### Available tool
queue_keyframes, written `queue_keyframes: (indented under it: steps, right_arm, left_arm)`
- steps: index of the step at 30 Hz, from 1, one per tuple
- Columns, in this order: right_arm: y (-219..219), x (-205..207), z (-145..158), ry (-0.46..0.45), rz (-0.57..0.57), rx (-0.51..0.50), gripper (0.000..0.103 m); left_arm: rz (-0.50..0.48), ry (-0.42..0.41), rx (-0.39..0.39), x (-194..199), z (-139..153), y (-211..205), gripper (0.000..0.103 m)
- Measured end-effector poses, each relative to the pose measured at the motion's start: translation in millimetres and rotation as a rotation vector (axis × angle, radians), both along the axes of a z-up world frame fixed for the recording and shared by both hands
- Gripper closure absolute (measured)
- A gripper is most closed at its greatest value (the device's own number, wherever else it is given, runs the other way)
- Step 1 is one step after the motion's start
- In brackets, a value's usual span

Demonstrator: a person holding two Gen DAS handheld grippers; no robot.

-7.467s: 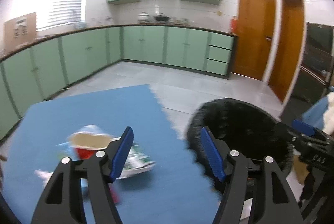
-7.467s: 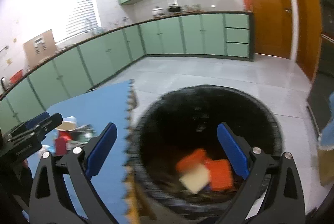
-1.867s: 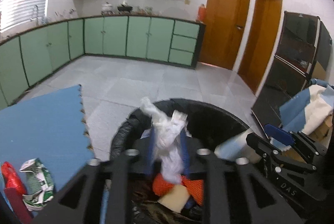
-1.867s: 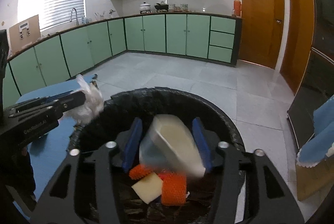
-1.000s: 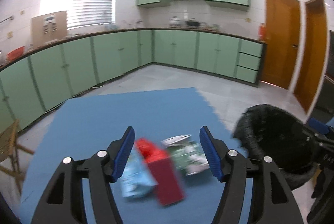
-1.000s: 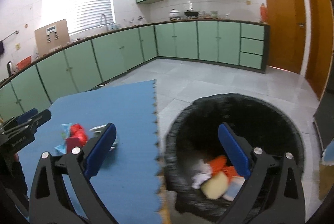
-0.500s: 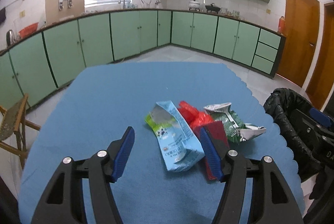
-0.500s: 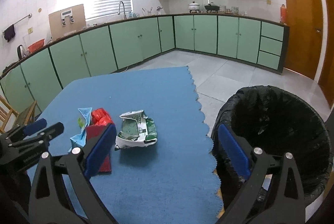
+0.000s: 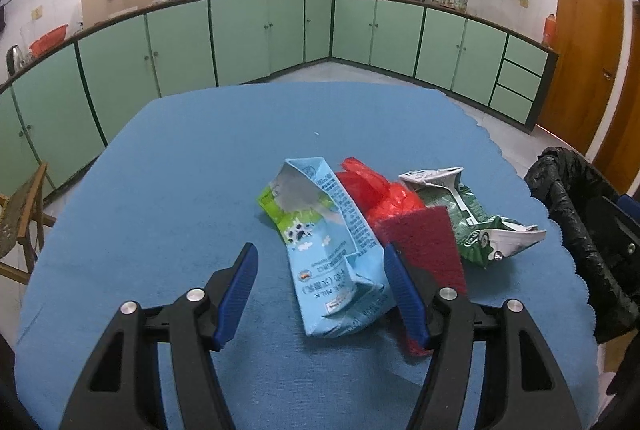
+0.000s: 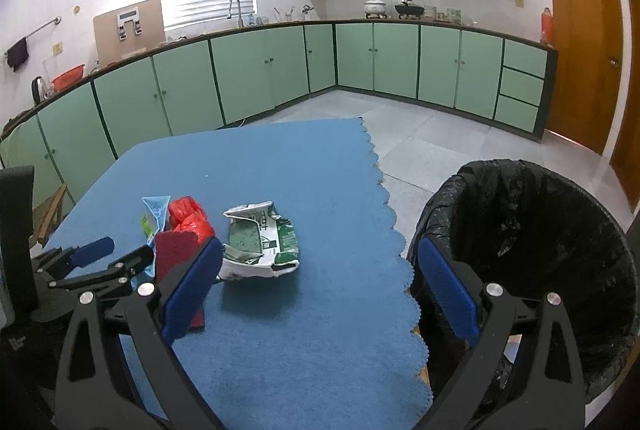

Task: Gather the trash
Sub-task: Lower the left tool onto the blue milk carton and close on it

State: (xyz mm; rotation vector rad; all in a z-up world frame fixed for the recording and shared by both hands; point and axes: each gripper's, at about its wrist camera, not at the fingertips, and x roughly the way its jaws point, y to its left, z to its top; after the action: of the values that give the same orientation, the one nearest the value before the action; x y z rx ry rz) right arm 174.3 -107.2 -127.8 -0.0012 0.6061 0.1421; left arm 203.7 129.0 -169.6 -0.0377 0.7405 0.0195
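Note:
A flattened blue milk carton point(image 9: 328, 250) lies on the blue table mat point(image 9: 200, 169), between the fingers of my open left gripper point(image 9: 320, 274), close to the right-hand finger; the pads do not press on it. Beside it lie a red plastic bag point(image 9: 372, 193), a dark red pad point(image 9: 424, 242) and a crumpled green-and-white carton point(image 9: 468, 213). In the right wrist view my right gripper point(image 10: 320, 270) hangs open and empty over the mat's edge, the green carton point(image 10: 260, 238) just ahead of its left finger. The left gripper point(image 10: 120, 256) shows at the left there.
A bin lined with a black bag point(image 10: 540, 230) stands on the floor just right of the table's scalloped edge point(image 10: 396, 230). A wooden chair point(image 9: 24, 213) is at the table's left. Green cabinets point(image 10: 260, 77) line the far walls.
Both grippers let their trash go into the bin, then swung left to the table. The left gripper has sunk, and the blue carton now lies between its fingers.

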Motion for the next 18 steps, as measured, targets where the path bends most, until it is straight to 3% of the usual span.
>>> queue_keyframes:
  steps: [7,11,14,18]
  right_arm:
    - [6,-1,1,-0.003,0.020,-0.001,0.008]
    - [5,0,1,0.000,0.017,-0.003,0.008]
    - [5,0,1,0.002,0.015,0.001,0.008]
    - [3,1,2,-0.001,0.013,-0.007,0.008]
  left_arm:
    - [0.048,0.008,0.007,-7,4,28,0.038]
    - [0.048,0.010,-0.067,-14,6,43,0.039]
    - [0.031,-0.010,-0.112,-19,12,41,0.037]
    - [-0.011,-0.026,-0.113,-16,19,25,0.034]
